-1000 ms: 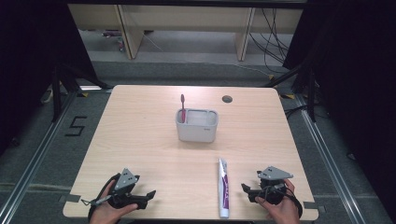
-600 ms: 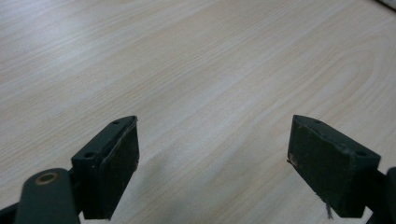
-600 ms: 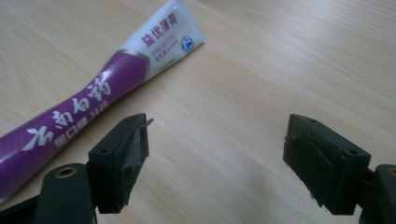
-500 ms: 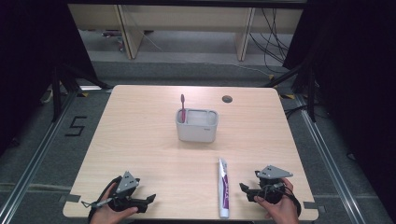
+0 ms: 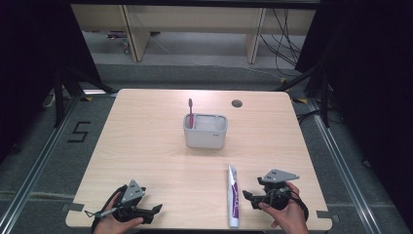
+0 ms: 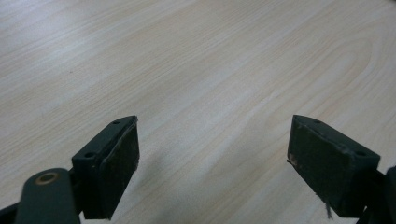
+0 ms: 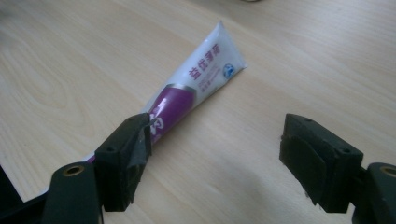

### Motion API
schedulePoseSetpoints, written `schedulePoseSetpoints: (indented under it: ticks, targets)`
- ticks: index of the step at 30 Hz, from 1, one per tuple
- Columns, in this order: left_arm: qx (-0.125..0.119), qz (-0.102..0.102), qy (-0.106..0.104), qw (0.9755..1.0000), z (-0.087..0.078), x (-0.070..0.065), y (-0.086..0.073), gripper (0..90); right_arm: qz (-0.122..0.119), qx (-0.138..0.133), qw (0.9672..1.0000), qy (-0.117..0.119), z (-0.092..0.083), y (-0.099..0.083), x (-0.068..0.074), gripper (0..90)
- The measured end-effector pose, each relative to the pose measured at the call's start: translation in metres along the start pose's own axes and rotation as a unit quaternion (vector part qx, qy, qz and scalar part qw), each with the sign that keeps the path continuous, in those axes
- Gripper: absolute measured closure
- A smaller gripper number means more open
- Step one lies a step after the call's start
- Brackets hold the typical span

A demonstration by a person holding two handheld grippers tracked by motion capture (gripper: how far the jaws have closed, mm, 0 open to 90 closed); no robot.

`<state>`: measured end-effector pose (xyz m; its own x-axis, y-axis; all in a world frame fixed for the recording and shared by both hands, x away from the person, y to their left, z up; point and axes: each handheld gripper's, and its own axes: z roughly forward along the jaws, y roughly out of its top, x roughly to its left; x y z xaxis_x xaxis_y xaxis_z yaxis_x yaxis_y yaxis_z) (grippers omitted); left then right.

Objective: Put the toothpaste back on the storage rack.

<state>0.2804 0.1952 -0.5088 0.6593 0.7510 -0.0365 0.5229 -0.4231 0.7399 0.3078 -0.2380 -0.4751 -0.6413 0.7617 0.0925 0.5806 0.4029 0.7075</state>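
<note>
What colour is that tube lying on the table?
The tube is white with a purple lower half and purple lettering, clearest in the right gripper view.

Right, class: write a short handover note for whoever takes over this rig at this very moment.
Left tool: open, nothing between its jaws, low at the near left edge of the table.
Right tool: open, just closing slightly, nothing gripped; it sits just right of the toothpaste tube, and in the right gripper view one jaw overlaps the tube's purple part.
Tube lies flat near the front edge. Grey holder stands mid-table with a pink toothbrush upright in it.
Done: toothbrush is in.
Left: probably grip the tube and put it in the holder.
</note>
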Motion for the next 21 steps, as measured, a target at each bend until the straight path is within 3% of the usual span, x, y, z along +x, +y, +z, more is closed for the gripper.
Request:
schedulePoseSetpoints:
  ticks: [1, 6, 8, 11, 13, 15, 17, 18, 19, 21]
  targets:
    - [0.000, -0.001, 0.001, 1.0000, -0.001, 0.000, 0.000, 16.3, 0.021, 0.016, 0.9996, 0.003, 0.002, 0.001, 0.008, 25.5]
    - [-0.005, 0.000, -0.003, 1.0000, -0.001, -0.001, 0.000, 16.4, -0.003, 0.022, 0.9997, 0.011, 0.009, 0.005, 0.015, 25.4]
    - [-0.002, 0.003, -0.002, 1.0000, -0.001, -0.002, 0.000, 16.4, 0.012, 0.028, 0.9994, 0.018, 0.011, 0.007, 0.021, 25.4]
    - [0.002, 0.002, -0.003, 1.0000, -0.001, -0.003, 0.000, 16.3, -0.017, 0.025, 0.9994, 0.018, 0.017, 0.010, 0.022, 25.1]
    - [-0.001, 0.004, -0.004, 1.0000, -0.001, -0.004, 0.000, 16.4, -0.031, 0.043, 0.9984, 0.022, 0.021, 0.014, 0.025, 24.9]
    - [-0.005, 0.001, -0.005, 1.0000, 0.000, -0.004, 0.000, 16.4, -0.033, 0.052, 0.9979, 0.019, 0.024, 0.017, 0.029, 24.8]
    - [-0.003, 0.005, -0.006, 1.0000, 0.000, -0.003, 0.000, 16.4, -0.043, 0.039, 0.9982, 0.013, 0.027, 0.016, 0.029, 24.5]
    - [-0.002, 0.005, -0.006, 1.0000, 0.000, -0.003, -0.001, 16.4, -0.046, 0.052, 0.9975, 0.012, 0.027, 0.018, 0.029, 24.1]
    - [-0.003, 0.005, -0.006, 1.0000, 0.000, -0.003, -0.001, 16.4, -0.021, 0.063, 0.9978, 0.011, 0.027, 0.019, 0.033, 23.8]
    - [0.003, 0.007, -0.004, 1.0000, -0.001, -0.003, 0.000, 16.4, -0.013, 0.062, 0.9979, 0.011, 0.031, 0.020, 0.035, 23.9]
